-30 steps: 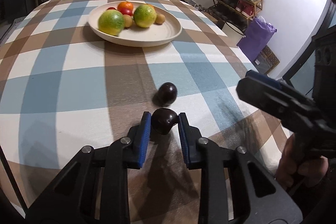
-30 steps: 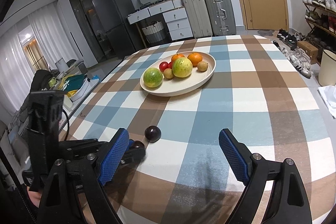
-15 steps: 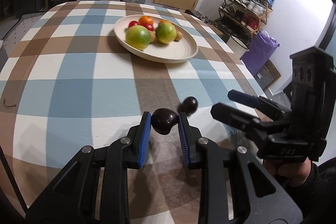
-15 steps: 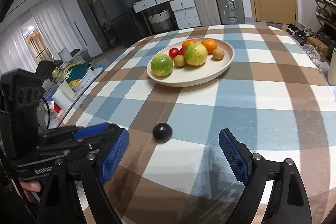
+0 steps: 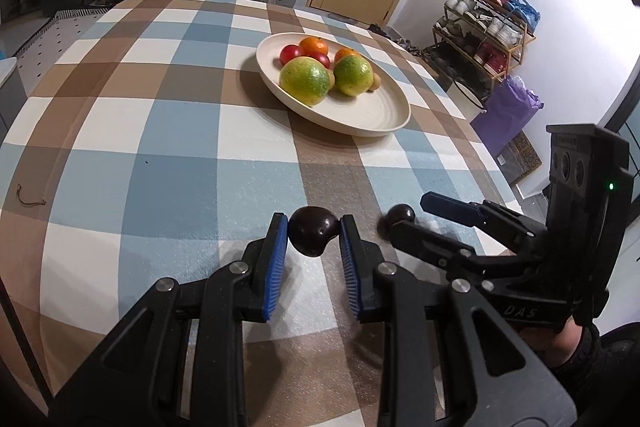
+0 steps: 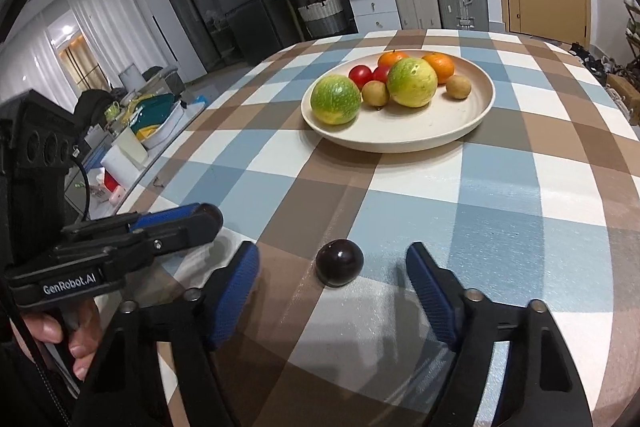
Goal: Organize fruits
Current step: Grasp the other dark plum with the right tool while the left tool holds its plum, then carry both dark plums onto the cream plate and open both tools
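A: What does the left gripper (image 5: 313, 231) have?

B: Its blue-padded jaws are clamped on a dark purple, glossy round fruit (image 5: 313, 235), pads touching both sides. Whether the fruit is clear of the checked blue, brown and white tablecloth (image 5: 168, 163) I cannot tell from the left wrist view. In the right wrist view only a sliver of that fruit (image 6: 210, 214) shows at the fingertips; the rest is hidden by the fingers.

A: And the right gripper (image 6: 332, 267)?

B: Jaws spread wide, with a second dark purple round fruit (image 6: 339, 262) sitting on the cloth between them, touching neither pad. From the left wrist view that second fruit (image 5: 397, 217) is half hidden behind the right gripper's lower finger.

A: Where is the rest of the fruit?

B: In the shallow cream round dish (image 6: 448, 131), farther up the table, well apart from both grippers: two green-yellow citrus (image 6: 335, 99), two oranges, red tomatoes and small brown fruits. Some of these are partly covered by the citrus in the left view. The person's hand (image 6: 70, 333) on the left gripper's handle is cut off at the frame edge.
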A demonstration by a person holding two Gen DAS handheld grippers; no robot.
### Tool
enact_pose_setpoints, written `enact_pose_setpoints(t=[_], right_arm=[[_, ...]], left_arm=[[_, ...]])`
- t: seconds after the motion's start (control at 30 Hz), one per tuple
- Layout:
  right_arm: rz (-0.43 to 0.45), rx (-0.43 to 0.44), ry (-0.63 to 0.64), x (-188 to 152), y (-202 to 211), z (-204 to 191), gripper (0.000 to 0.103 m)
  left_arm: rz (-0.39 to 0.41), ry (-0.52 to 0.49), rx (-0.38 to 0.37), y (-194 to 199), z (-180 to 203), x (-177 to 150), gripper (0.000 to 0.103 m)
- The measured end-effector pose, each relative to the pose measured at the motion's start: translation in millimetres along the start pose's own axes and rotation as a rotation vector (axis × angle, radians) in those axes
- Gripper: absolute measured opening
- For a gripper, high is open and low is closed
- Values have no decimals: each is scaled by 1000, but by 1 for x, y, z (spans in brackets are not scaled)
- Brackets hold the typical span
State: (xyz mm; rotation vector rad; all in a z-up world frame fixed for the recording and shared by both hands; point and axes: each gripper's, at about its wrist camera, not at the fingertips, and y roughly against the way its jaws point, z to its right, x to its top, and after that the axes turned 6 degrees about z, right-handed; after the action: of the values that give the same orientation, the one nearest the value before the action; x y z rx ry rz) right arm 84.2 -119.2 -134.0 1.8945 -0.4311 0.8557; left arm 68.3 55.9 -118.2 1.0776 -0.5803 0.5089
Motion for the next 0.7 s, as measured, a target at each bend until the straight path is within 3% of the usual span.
enact_pose_setpoints(t=[0.13,0.4,0.7], right_arm=[[-9,3,13,1,-6,-1,68],[-42,-4,24,3,-13,2,27],[-22,50,-20,16,-14,16,26]], left_arm=[[2,10,9,-2,-4,6,23],[-5,16,21,-12,-7,21,23],[-10,-5,19,-31,0,56,23]])
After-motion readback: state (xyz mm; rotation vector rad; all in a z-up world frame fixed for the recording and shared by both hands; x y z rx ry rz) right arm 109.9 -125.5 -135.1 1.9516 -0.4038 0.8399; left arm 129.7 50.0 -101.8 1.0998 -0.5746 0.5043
